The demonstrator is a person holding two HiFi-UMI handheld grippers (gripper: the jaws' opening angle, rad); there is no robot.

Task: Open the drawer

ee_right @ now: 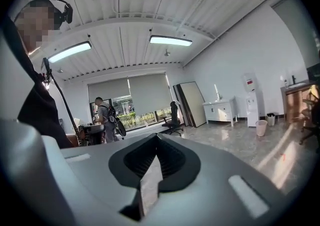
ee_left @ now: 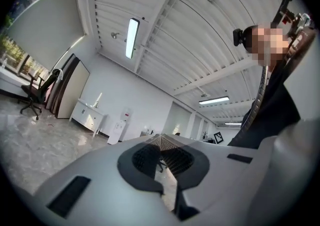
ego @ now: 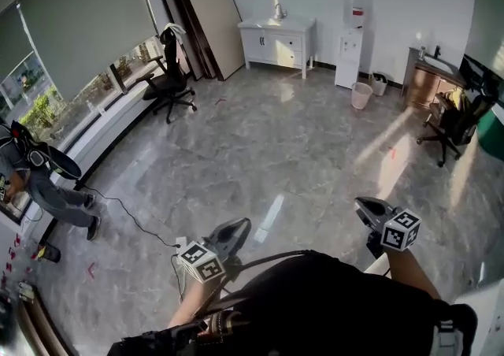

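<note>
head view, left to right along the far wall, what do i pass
leaning boards → white cabinet → water dispenser → wooden desk

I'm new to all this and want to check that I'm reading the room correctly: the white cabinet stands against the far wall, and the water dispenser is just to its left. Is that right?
Not quite. In the head view, the water dispenser stands just to the right of the white cabinet, not to its left. The cabinet does stand against the far wall.
</note>
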